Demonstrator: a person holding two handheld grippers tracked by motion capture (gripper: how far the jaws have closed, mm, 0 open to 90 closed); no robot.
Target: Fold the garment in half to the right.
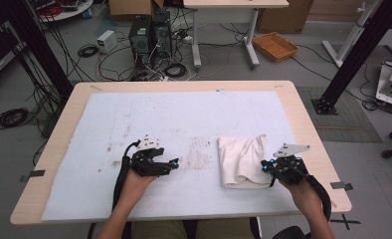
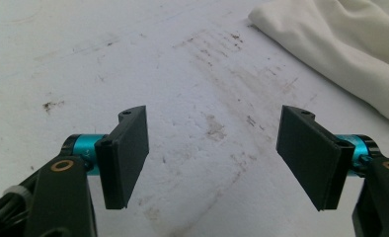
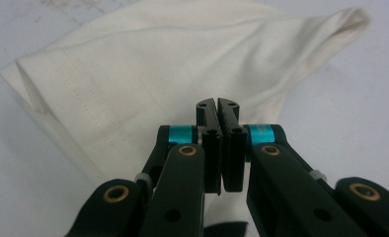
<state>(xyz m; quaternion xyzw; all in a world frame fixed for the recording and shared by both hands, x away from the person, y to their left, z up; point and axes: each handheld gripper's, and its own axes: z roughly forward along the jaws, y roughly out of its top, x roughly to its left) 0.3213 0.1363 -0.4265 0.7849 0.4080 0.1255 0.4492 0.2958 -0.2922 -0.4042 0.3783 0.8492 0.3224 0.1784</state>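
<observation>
Overall light: even, soft, indoor, moderately bright on the white mat (image 1: 184, 114).
Shadows: faint, short, beneath the folded cloth (image 1: 241, 162).
Glare: none; pale surfaces near washed out in both gripper views.
Focus: high view sharp; close gripper arms soft.
Edges: dim floor corners.

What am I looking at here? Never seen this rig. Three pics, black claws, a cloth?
No robot: a person sits at a table holding a hand-held two-jaw gripper in each hand. The wide picture is from a fixed camera above, looking down; the other two come from cameras riding on each gripper, looking along its black jaws. On the stained white mat lies a folded white cloth. The left gripper hangs over bare mat with its jaws wide apart, holding nothing. The right gripper sits at the cloth's near edge with its jaws closed together; whether any fabric is pinched between them cannot be told.
</observation>
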